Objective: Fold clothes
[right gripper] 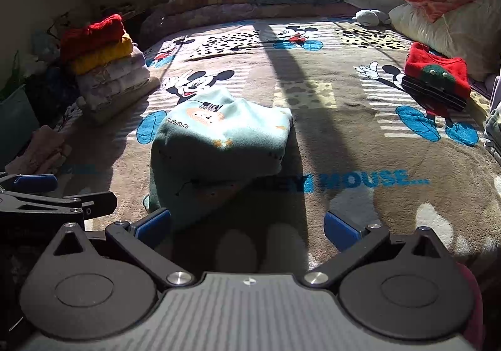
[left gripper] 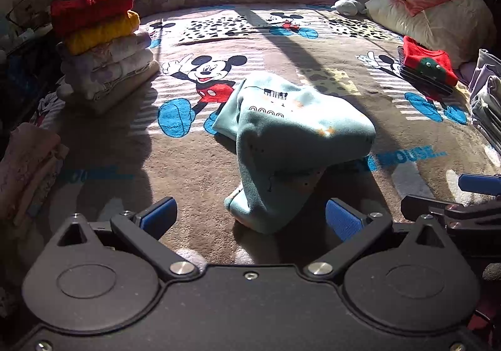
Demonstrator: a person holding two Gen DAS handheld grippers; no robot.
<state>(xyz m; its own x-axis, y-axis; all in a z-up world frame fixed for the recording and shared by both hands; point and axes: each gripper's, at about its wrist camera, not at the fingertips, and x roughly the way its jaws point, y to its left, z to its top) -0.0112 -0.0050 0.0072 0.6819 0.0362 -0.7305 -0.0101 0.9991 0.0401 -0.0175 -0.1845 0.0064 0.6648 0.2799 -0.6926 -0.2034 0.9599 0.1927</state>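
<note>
Teal fleece garment (left gripper: 291,138) is seen bunched in a soft hump mid-bed, on the plush cartoon blanket (left gripper: 194,163), unheld. Left claw (left gripper: 250,219) is spread wide, empty, low just before the garment's near hem; right claw (right gripper: 247,225) likewise released beside it, likely poised so both can pinch corners. Folded stack (left gripper: 103,44) is kept at the bed's left edge, a red top (left gripper: 427,64) at right, probably sorted piles.

The right tool (right gripper: 247,225) gapes empty before a teal garment (right gripper: 219,144) on the blanket (right gripper: 360,131).
</note>
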